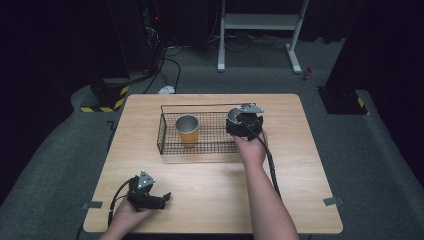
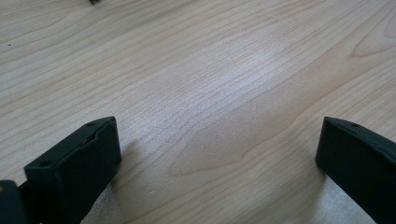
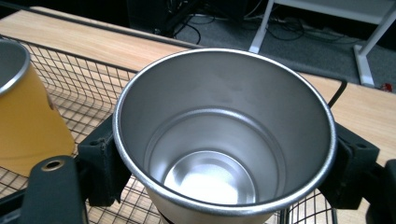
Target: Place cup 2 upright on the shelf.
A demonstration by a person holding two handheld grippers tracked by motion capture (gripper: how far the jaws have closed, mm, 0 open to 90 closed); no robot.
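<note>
Pinching a steel cup (image 3: pixel 224 140) over the wire basket (image 1: pixel 167 135) — right tool (image 1: pixel 243 123), left tool (image 2: pixel 215 154) spread above bare table (image 2: pixel 210 70)

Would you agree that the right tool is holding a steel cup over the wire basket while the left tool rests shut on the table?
Not quite: the left tool is open, not shut. The left gripper view shows its jaws wide apart over the bare table. The rest stands: the right tool does grip the steel cup over the wire basket.

Pale wooden table (image 1: pixel 210 195) lay before me, grey carpet (image 1: pixel 60 150) ran around it, white metal stand (image 1: pixel 260 21) stood beyond, black cables (image 1: pixel 173 67) trailed there, yellow-and-black striped block (image 1: pixel 106 104) sat far left.
</note>
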